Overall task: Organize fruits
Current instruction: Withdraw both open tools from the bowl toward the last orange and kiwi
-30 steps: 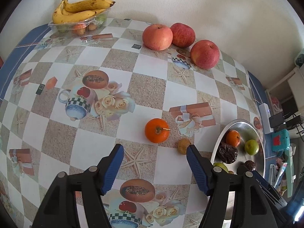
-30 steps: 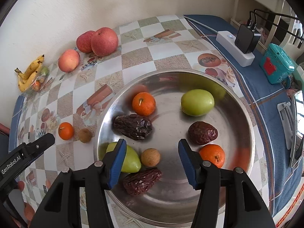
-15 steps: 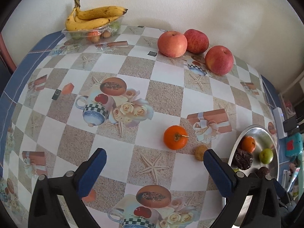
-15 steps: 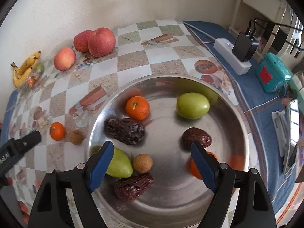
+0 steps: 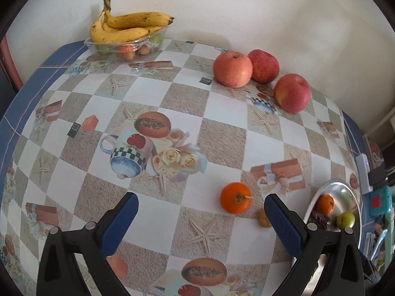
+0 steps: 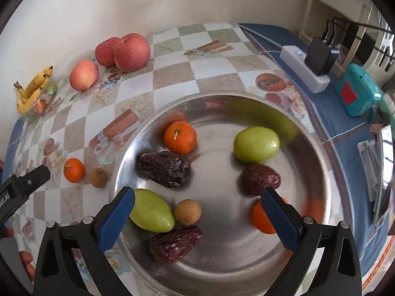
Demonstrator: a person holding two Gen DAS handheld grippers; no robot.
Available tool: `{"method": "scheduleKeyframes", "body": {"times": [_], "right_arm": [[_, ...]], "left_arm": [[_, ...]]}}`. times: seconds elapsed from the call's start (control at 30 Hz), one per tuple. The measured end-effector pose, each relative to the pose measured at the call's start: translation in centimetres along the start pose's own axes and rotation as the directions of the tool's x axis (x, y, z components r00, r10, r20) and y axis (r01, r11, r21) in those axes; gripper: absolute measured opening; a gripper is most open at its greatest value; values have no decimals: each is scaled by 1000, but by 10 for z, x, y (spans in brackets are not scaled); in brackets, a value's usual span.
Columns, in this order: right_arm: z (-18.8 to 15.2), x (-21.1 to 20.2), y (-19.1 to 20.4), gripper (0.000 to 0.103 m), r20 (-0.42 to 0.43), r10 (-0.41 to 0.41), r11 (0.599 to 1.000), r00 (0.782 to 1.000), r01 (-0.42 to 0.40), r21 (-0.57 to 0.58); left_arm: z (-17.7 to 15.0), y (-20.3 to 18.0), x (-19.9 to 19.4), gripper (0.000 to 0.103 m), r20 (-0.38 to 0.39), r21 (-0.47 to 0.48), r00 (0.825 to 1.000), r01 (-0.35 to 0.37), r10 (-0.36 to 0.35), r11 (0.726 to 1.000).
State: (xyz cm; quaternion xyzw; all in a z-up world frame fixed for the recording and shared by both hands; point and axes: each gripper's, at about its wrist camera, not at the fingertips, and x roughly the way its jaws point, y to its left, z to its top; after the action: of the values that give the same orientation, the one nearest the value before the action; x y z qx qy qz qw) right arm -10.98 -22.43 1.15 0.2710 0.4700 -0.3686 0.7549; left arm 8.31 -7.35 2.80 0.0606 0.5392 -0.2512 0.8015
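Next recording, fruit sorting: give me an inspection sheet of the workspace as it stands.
Surface: patterned tablecloth.
Job's things: steel bowl holds mixed small fruit; loose tangerine and brown fruit beside it; three apples and bananas by the wall.
Clutter: teal box.
Grippers: left gripper and right gripper open, jaws just widened, gripping nothing.
Cables: power strip with a black plug.
Surroundings: plain wall.

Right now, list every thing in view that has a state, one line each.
Left tongs: open, nothing between the jaws, just been opening.
Right tongs: open, holding nothing, just been opening.
Metal bowl: upright, holds eight fruits.
Loose tangerine: on the tablecloth, outside the bowl.
Small brown fruit: on the tablecloth beside it.
Bananas: resting on a clear tray.
Charger: plugged into the power strip.
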Motion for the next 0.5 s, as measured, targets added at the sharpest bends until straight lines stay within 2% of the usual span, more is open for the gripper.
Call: {"method": "scheduleKeyframes", "body": {"times": [0.1, 0.33, 0.5], "right_arm": [[1, 0, 5, 102, 0, 7, 1000, 1000, -7, -7], [8, 8, 18, 102, -13, 61, 998, 998, -60, 11], [16, 13, 35, 102, -15, 57, 998, 998, -57, -25]], "left_arm": [[4, 3, 6, 103, -6, -7, 1000, 2, -2, 1000], [9, 7, 20, 103, -58, -37, 995, 84, -86, 996], [9, 9, 24, 102, -57, -51, 995, 84, -87, 995]]}}
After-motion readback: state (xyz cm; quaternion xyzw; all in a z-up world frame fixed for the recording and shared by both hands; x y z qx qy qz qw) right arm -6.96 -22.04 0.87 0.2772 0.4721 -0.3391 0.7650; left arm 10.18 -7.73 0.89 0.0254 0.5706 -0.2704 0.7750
